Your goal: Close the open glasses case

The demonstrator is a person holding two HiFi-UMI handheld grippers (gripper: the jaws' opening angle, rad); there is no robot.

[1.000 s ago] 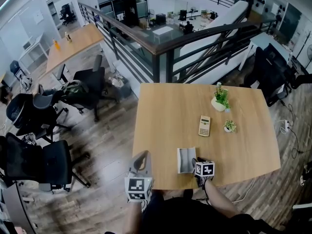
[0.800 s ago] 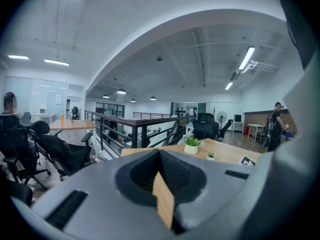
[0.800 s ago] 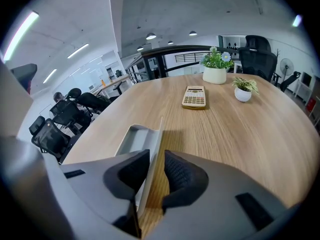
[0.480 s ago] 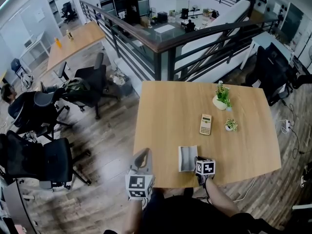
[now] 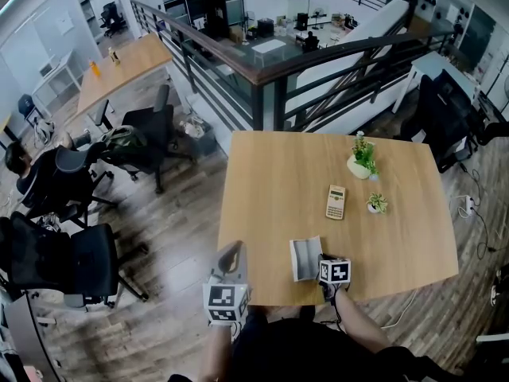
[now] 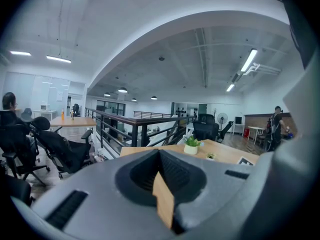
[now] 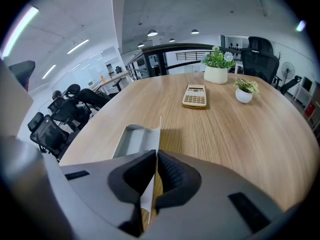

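The grey glasses case lies open near the front edge of the wooden table. In the right gripper view its tray is on the left and its thin lid stands on edge. My right gripper sits at the case's right side. Its jaws are closing, and the pads press on the lid's edge between them. My left gripper hangs off the table's front left corner, away from the case, with its jaws together and nothing in them.
A calculator lies mid-table beyond the case. Two potted plants stand to its right. Office chairs stand on the floor at the left. A dark railing runs behind the table.
Both hands have stayed where they were. The case's right flap looks slightly more raised beside the right gripper.
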